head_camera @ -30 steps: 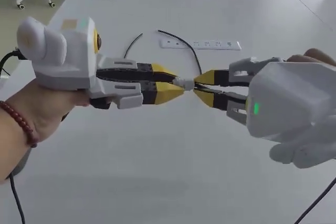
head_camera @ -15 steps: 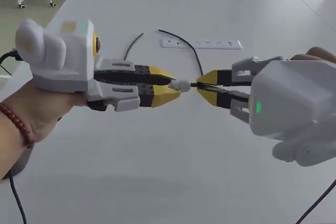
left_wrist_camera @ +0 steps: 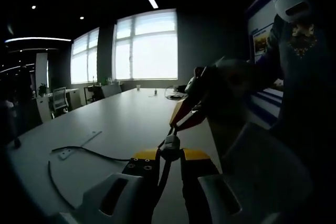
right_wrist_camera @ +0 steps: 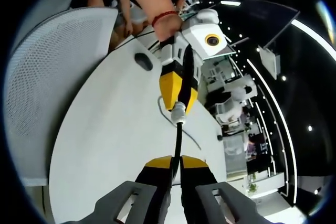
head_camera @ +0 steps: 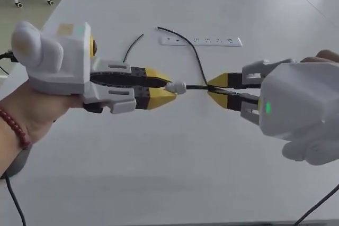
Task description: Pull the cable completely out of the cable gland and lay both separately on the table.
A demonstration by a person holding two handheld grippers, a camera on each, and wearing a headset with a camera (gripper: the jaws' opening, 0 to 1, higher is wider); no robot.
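Jaws of left gripper (head_camera: 168,88) clamp the cable gland (head_camera: 177,87), those of right gripper (head_camera: 213,89) the cable (head_camera: 197,87), running straight between them.

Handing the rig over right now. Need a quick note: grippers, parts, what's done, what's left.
Left hand-held gripper: shut on the cable gland, held above the table.
Right hand-held gripper: shut on the cable, a short way from the gland.
The cable runs straight between them and into the gland. Its rest trails onto the table by the power strip.
Done: both parts gripped.
Left: draw the cable fully out, then lay both down apart.
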